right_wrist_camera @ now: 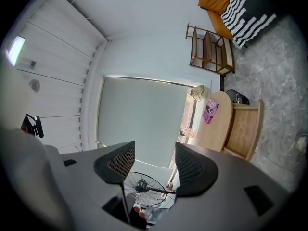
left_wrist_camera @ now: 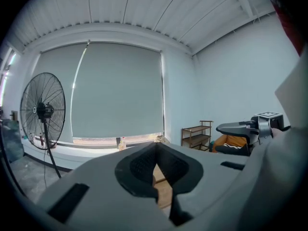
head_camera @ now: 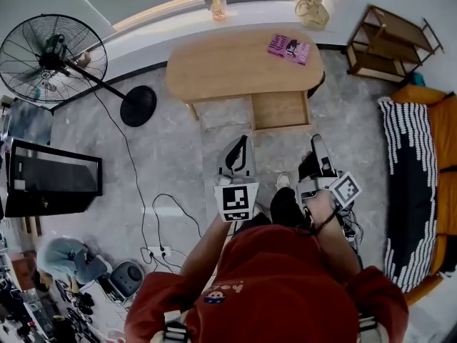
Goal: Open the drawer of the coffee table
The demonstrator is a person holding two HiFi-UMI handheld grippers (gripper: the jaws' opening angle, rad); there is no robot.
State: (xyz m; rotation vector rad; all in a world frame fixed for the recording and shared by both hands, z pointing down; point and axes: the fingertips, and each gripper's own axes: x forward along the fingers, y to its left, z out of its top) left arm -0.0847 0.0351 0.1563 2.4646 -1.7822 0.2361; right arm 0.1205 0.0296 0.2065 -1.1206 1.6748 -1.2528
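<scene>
Table (head_camera: pixel 235 66): oval, long axis left to right, ahead of person | drawer (head_camera: pixel 280 111): under table's near edge, already slid out toward person; ahead of and between both tongs, well apart, neither plainly nearer | left gripper (head_camera: pixel 238 151): jaws together, empty | right gripper (head_camera: pixel 319 152): jaws wide, empty

Bare floor (head_camera: pixel 178 156) open before the pulled-out drawer (head_camera: pixel 280 110), fan base (head_camera: pixel 138 106) left, sofa (head_camera: pixel 421 170) right

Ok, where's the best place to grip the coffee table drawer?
Likely its front panel, pinched over the top edge from the near side. The drawer juts out from under the tabletop, so that edge is exposed, and no handle shows.
</scene>
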